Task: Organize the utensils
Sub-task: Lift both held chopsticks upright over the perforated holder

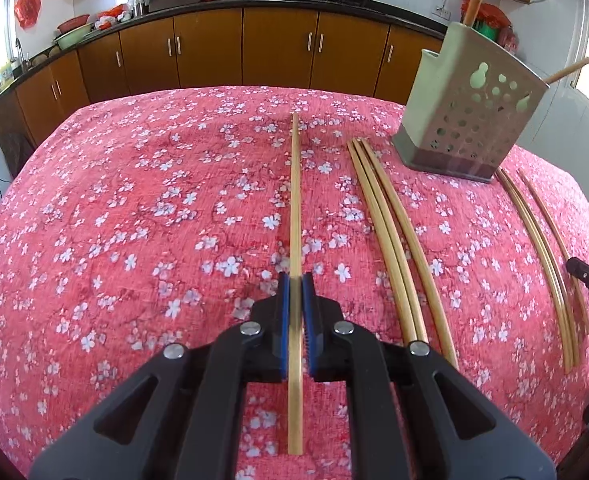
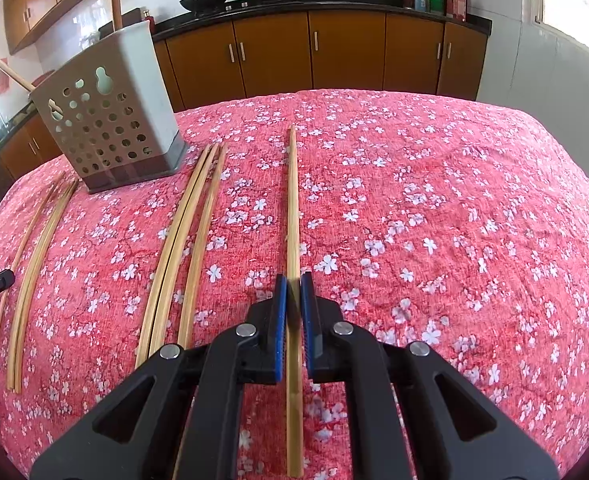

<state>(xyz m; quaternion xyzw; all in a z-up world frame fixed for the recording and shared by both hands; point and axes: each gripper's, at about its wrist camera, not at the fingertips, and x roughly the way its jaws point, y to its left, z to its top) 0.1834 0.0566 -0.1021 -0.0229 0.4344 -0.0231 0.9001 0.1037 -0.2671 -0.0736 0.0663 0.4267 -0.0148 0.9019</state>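
Floral tablecloth [image 1: 134, 220] spreads wide leftward; left gripper [image 1: 295, 286] and right gripper [image 2: 293, 286] each clamp one chopstick [image 1: 295, 200] lengthwise.

holder [image 1: 470, 120] interior hidden, stick tops cropped

Your left gripper [image 1: 295, 280] has its blue pads pinched on a single chopstick [image 1: 295, 200] pointing toward 12 o'clock. Three loose chopsticks [image 1: 386, 224] lie on the floral tablecloth [image 1: 134, 220] around 2 o'clock, just short of the perforated holder [image 1: 470, 120].
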